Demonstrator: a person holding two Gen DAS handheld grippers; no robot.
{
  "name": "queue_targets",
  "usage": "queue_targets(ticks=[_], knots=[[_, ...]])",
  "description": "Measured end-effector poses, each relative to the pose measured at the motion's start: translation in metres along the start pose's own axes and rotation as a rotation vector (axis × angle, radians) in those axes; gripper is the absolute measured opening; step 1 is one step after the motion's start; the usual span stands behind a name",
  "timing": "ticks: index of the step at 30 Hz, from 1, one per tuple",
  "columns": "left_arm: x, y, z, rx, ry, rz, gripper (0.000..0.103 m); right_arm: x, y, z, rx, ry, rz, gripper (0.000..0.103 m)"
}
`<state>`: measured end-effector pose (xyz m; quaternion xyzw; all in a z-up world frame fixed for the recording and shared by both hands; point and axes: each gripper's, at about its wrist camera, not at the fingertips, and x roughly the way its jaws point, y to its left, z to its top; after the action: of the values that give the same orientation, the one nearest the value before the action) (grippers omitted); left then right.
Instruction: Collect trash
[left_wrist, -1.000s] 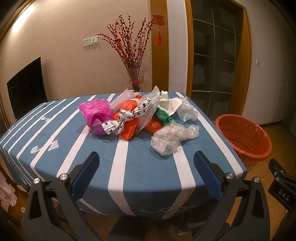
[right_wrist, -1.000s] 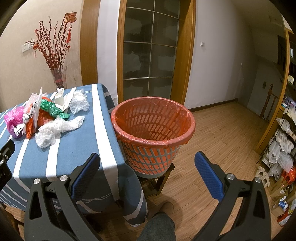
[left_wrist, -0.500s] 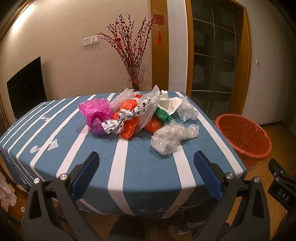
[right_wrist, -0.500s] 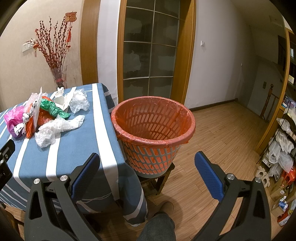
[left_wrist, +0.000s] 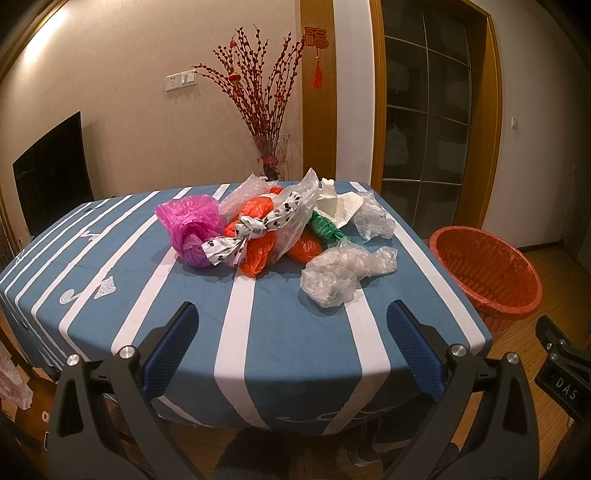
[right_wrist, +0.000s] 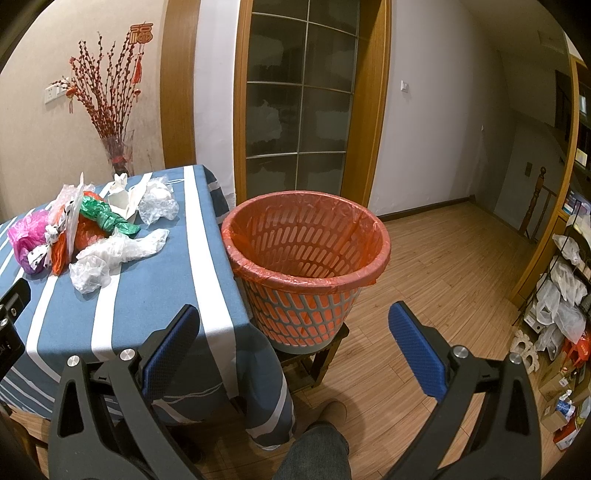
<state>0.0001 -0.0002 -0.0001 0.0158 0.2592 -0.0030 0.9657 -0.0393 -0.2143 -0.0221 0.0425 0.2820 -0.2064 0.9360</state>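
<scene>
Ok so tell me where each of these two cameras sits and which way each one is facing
Left wrist: rides the left tongs, faces the striped table and its pile: pink bag, clear bag. Own body: only the open blue fingers.
Right wrist: rides the right tongs, faces the orange basket beside the table's corner. Own body: a trouser leg and shoe.
Shared: the table, the trash pile, the basket and the vase of red branches.
</scene>
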Motion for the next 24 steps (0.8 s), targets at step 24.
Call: queue_targets(ticks=[24], knots=[[0.0050,0.0022,-0.0030,-0.004,0.006,0.011,0.099,0.0037,-0.0009,0.0010,0.000,0.001,0.000,0.101]])
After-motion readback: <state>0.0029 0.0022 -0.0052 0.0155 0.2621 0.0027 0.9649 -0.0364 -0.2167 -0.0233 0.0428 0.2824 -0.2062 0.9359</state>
